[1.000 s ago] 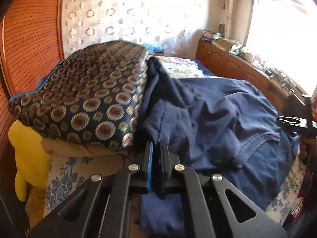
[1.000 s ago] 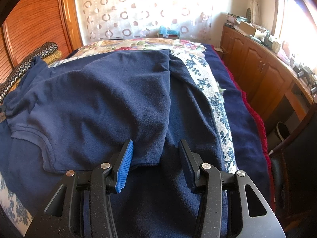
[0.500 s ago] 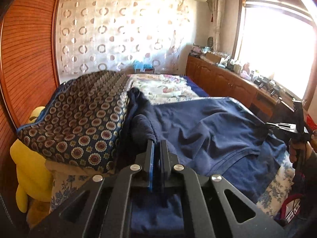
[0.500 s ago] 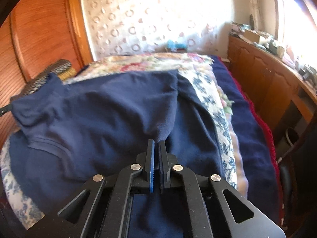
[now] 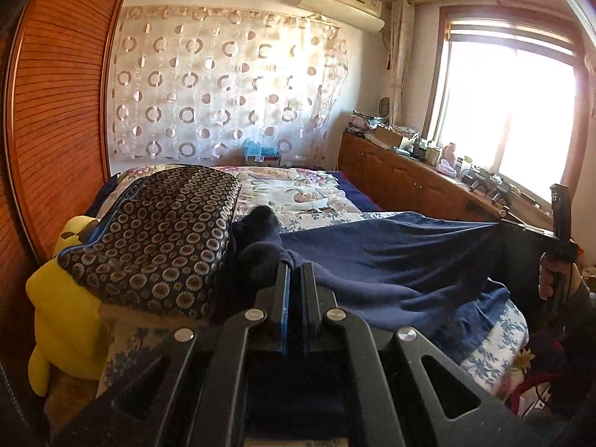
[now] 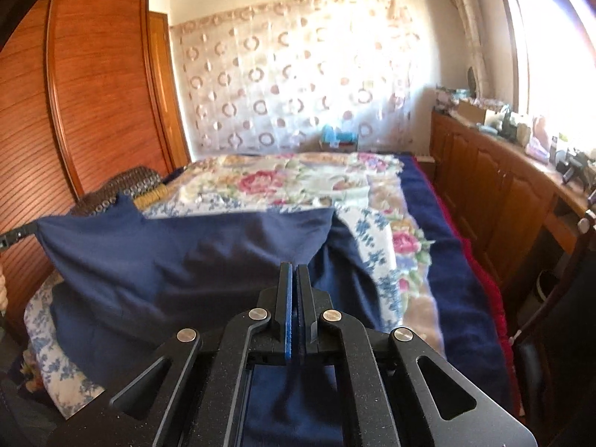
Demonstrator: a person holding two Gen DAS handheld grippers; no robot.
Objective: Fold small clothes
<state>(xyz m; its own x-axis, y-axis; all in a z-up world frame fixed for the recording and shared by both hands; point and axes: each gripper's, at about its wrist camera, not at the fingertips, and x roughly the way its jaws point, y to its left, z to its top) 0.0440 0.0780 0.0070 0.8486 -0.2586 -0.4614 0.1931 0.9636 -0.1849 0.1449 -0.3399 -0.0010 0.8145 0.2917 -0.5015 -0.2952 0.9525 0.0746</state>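
Where a wide bed with a floral quilted cover [image 6: 298,182] fills the room, a soft navy blue fleece garment [image 6: 178,260] hangs stretched above it, lifted by one edge, its lower part draping onto the bed. At ten o'clock in the left wrist view lies a plump cushion of dark woven fabric patterned with gold circles [image 5: 160,231]. The left black two-finger gripper [image 5: 294,283] is clamped tight on the garment's bunched corner. The right black two-finger gripper [image 6: 294,283] pinches the opposite corner, its jaws fully closed on the cloth.
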